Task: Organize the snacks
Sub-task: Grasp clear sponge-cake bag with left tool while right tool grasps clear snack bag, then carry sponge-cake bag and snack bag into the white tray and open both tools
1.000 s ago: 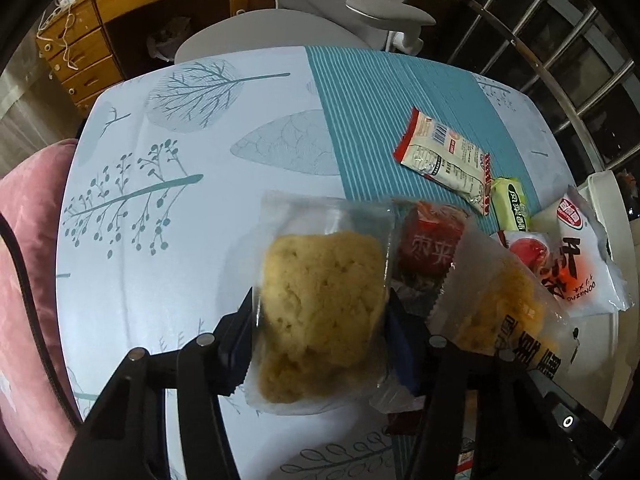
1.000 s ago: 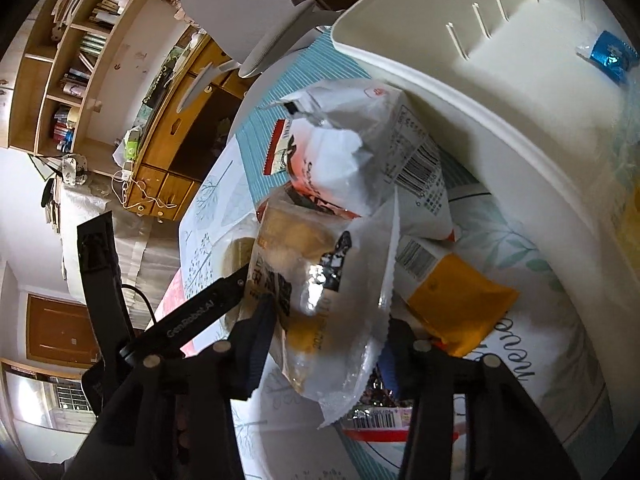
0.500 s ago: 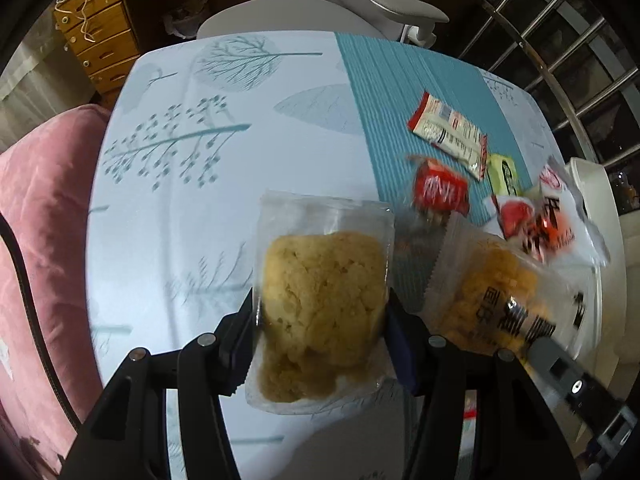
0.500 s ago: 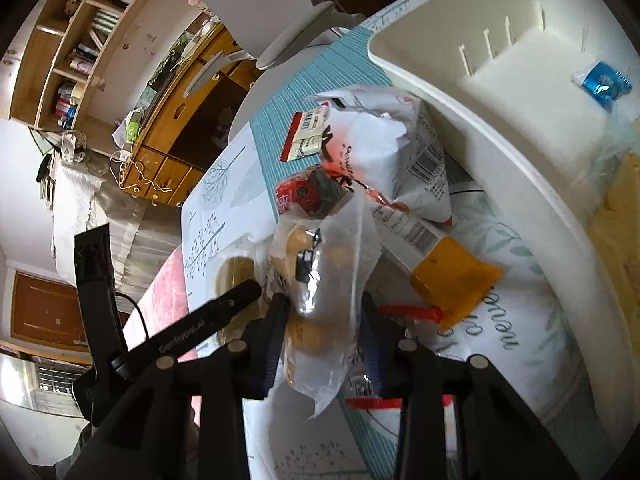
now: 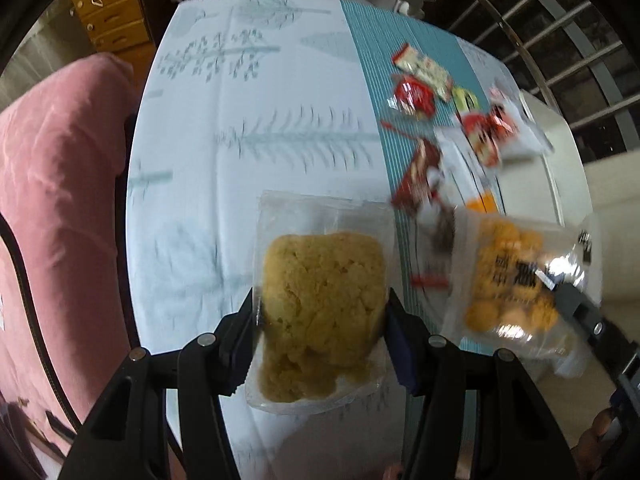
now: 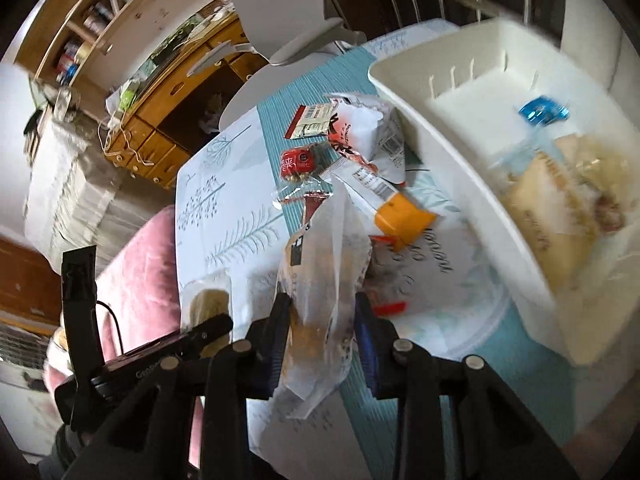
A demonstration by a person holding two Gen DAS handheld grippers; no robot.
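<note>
My left gripper (image 5: 320,312) is shut on a clear packet with a yellow crumbly cake (image 5: 324,280), held above the tree-print tablecloth (image 5: 240,128). To its right hangs a clear bag of orange puff balls (image 5: 516,280). In the right wrist view that bag (image 6: 328,248) sits edge-on between the pads of my right gripper (image 6: 320,308), whose jaws are closing on it, lifted off the table. A white bin (image 6: 436,148) stands to the right and holds a blue candy (image 6: 540,110) and a bread packet (image 6: 560,208).
Loose snacks lie on the teal stripe beside the bin: a red packet (image 6: 298,162), a white bag (image 6: 372,132), an orange-ended packet (image 6: 400,212). A pink chair (image 5: 60,200) borders the table's left edge. A white chair (image 6: 280,12) and wooden drawers stand behind.
Both grippers have risen and drawn back from the table, each carrying its packet. The right jaws have narrowed on the puff-ball bag, which has come off the snack pile.
</note>
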